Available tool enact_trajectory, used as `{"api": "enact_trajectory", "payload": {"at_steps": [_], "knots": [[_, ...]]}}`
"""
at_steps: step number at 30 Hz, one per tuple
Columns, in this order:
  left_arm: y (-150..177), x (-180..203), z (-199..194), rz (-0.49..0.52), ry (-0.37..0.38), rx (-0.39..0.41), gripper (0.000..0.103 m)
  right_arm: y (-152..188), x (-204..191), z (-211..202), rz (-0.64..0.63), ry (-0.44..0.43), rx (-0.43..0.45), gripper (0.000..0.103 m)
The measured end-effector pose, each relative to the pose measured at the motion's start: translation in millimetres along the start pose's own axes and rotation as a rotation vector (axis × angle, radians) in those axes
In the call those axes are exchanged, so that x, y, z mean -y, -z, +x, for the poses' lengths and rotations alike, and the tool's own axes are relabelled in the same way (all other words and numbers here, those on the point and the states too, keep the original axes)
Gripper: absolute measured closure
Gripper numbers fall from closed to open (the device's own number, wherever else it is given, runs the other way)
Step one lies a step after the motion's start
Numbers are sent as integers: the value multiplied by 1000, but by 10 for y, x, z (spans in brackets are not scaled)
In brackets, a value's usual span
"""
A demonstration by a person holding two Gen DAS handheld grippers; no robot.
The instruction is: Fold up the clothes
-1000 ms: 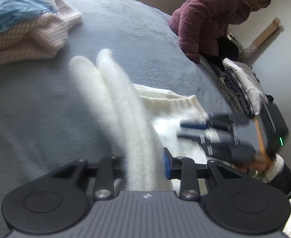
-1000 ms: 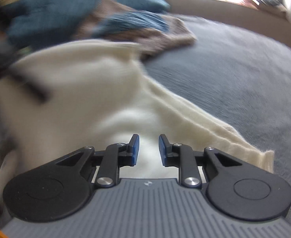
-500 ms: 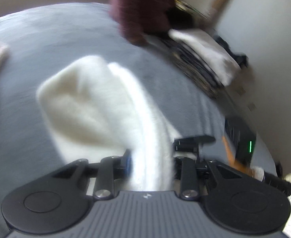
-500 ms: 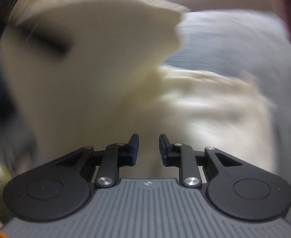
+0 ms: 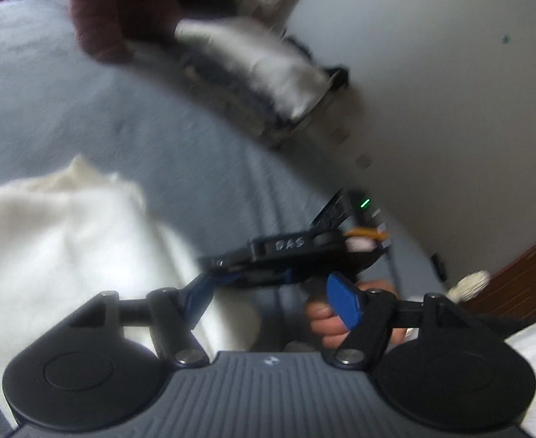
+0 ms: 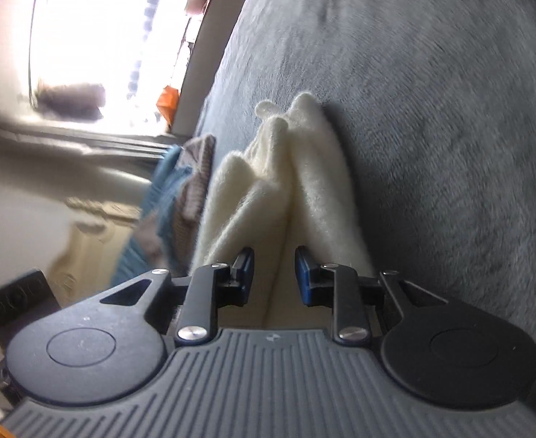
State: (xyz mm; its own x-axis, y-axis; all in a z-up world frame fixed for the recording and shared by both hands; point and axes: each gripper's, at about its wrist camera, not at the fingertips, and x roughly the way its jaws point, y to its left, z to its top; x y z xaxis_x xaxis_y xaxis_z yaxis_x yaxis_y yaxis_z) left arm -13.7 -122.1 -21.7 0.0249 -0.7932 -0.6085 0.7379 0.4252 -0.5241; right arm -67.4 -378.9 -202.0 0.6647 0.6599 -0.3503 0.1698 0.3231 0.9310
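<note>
The cream knit garment [image 5: 60,255] lay bunched on the grey blanket [image 5: 49,109] at the left of the left wrist view. The left gripper [image 5: 271,301] had just been opening; its blue-padded fingers [image 5: 343,303] stood spread with no cloth between them, the garment touching only the outer side of the left one. Just ahead, the right gripper [image 5: 268,262] crossed the view, a hand [image 5: 326,323] behind it. In the right wrist view, a pile of blue and brown clothes [image 6: 173,197] lay left of the garment's folded layers [image 6: 290,189]. There the right gripper [image 6: 273,273] had its jaws narrowly parted around a fold, pads apparently not pressing.
</note>
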Motion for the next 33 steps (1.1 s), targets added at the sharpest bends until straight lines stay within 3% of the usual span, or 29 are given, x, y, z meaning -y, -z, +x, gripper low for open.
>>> {"api": "enact_trajectory", "payload": {"at_steps": [4,7,12,15,19,21,22,28,33], "knots": [[196,-127,-418,28,-111,59,32,-23,160,-58,140,-89,26,70],[482,-223,-650,48,-212,67,32,-54,180,-13,199,-134,31,59],[971,-205,-649,126,-287,13,32,-55,-74,150,134,-69,-34,52],[1126,-135,-496,184,-298,9,32,-35,-304,257,64,-18,-90,52],[1219,-100,-292,244,-288,0,33,-18,-708,467,-128,151,-162,55],[1256,-98,-220,260,-285,3,33,49,-928,610,-272,264,-186,79],[1245,-91,-188,260,-278,9,33,67,-1036,627,-327,283,-192,81],[1023,35,-124,249,-180,78,33,-6,-1548,292,-549,166,-140,86],[940,-68,313,238,-185,34,33,-325,-973,401,-523,261,-172,83]]}}
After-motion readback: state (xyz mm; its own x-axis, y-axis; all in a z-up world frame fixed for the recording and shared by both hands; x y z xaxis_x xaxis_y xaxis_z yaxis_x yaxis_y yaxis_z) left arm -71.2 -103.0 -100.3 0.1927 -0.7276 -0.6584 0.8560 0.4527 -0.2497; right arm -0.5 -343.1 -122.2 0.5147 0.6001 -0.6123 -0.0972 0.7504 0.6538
